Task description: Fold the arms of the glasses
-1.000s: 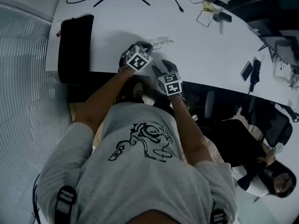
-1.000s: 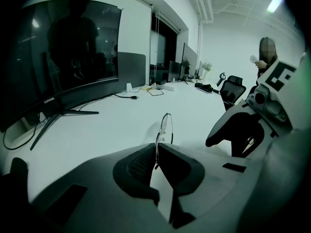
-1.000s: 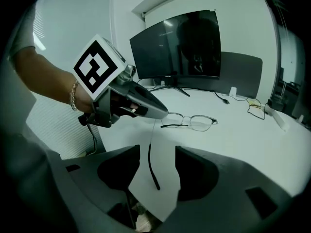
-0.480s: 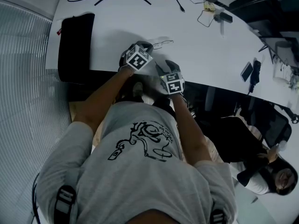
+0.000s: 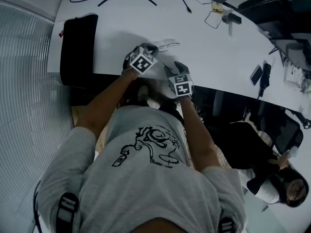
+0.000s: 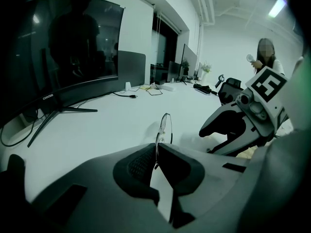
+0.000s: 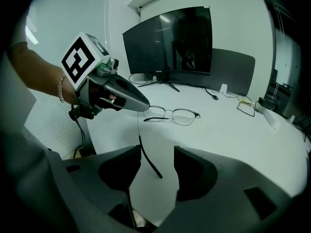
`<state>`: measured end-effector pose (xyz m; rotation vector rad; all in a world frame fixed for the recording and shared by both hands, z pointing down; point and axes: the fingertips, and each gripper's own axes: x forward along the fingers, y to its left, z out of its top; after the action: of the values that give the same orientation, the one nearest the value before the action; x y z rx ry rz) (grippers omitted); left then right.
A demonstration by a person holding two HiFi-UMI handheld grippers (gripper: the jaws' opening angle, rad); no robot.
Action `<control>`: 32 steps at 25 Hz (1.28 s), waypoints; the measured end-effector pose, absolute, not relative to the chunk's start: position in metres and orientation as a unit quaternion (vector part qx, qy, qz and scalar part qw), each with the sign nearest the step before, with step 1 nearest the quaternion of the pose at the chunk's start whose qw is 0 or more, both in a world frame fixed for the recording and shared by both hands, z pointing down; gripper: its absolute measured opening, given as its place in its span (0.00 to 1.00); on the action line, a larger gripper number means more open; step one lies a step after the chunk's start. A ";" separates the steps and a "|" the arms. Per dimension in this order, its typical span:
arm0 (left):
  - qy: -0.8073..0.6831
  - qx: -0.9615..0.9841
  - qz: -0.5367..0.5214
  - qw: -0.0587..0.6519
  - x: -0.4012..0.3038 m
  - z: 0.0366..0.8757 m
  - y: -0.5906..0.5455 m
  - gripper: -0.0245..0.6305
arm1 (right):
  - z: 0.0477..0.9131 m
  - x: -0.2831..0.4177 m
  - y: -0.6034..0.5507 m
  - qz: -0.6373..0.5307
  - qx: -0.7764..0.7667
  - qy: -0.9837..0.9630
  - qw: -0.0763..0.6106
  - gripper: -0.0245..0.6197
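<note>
Thin wire-framed glasses (image 5: 168, 45) lie on the white table (image 5: 209, 52) near its front edge. My left gripper (image 5: 153, 47) is shut on the frame at its near end; in the left gripper view the thin wire is pinched between the pads (image 6: 141, 161) and the lenses (image 6: 165, 126) show edge-on beyond. In the right gripper view the glasses (image 7: 179, 114) face me, and one arm with a black tip (image 7: 151, 165) runs out from the left gripper (image 7: 138, 103) into the gap of my right gripper (image 7: 158, 168), which is open and not touching it.
A black curved monitor (image 7: 170, 40) stands at the back of the table, with cables (image 5: 214, 16) beside it. A black pad (image 5: 77, 47) lies at the table's left end. A phone (image 5: 256, 74) lies far right. A person (image 5: 284, 188) sits at lower right.
My right gripper has shifted slightly to the right and toward the table. The left gripper and the glasses have hardly moved.
</note>
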<state>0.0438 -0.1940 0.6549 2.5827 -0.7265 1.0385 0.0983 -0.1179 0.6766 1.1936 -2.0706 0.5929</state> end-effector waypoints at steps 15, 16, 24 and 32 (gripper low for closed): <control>-0.244 0.890 0.362 0.132 0.041 0.652 -0.188 0.09 | 0.675 0.113 -0.135 0.215 0.470 -0.783 0.346 0.37; -0.243 0.890 0.362 0.132 0.041 0.651 -0.188 0.09 | 0.675 0.114 -0.136 0.214 0.472 -0.782 0.347 0.37; -0.239 0.891 0.362 0.130 0.038 0.651 -0.185 0.09 | 0.675 0.117 -0.146 0.209 0.476 -0.778 0.353 0.36; -0.233 0.892 0.364 0.131 0.036 0.651 -0.180 0.09 | 0.675 0.117 -0.152 0.208 0.479 -0.776 0.354 0.36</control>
<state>0.0361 -0.1803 0.6508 2.5908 -0.6759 1.0557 0.1165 -0.1519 0.6751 1.2374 -2.0072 0.5374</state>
